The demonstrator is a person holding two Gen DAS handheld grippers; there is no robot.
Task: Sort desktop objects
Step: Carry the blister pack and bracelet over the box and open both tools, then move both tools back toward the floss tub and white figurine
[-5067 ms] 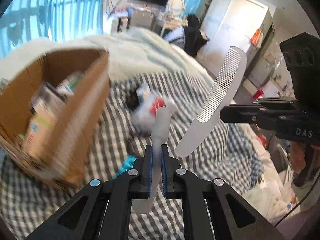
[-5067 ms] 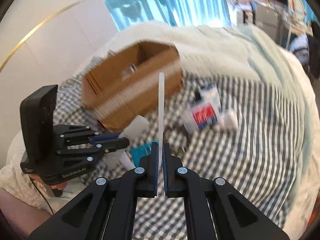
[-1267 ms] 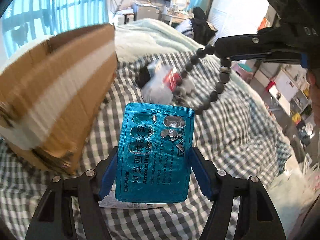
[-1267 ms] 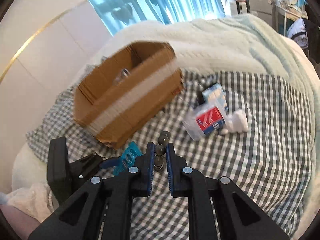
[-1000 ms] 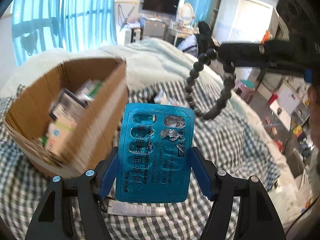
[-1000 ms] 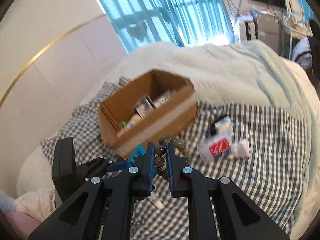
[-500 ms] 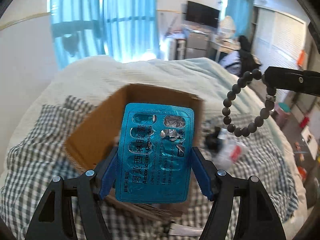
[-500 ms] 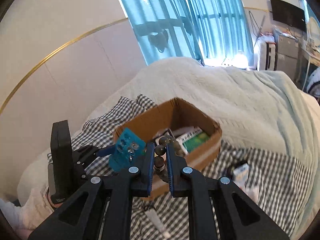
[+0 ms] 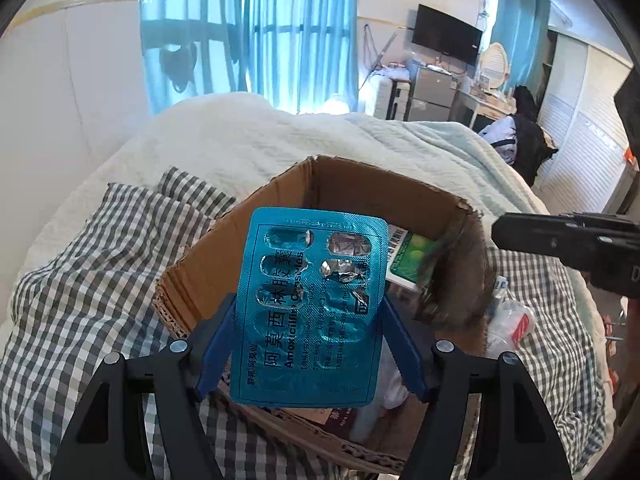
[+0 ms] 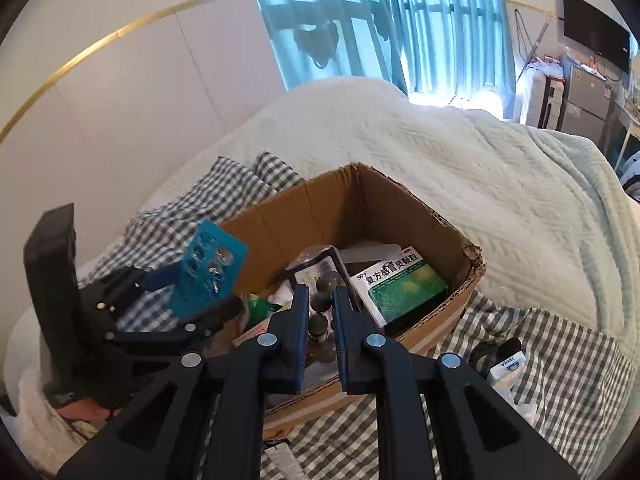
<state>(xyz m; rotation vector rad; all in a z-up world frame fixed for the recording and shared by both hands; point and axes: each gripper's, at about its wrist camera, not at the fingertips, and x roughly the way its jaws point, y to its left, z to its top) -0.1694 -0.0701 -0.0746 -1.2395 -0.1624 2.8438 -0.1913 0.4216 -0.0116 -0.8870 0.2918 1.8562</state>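
Left gripper jaws clamped on blue blister pack, held above cardboard box on bed. Right gripper jaws closed on dark bead bracelet, over box interior beside green medicine carton.

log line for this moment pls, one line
left gripper: holds blue blister pack | right gripper: holds bead bracelet | both over cardboard box

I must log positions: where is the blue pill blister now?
The blue pill blister sits between the left gripper fingers, above the cardboard box.
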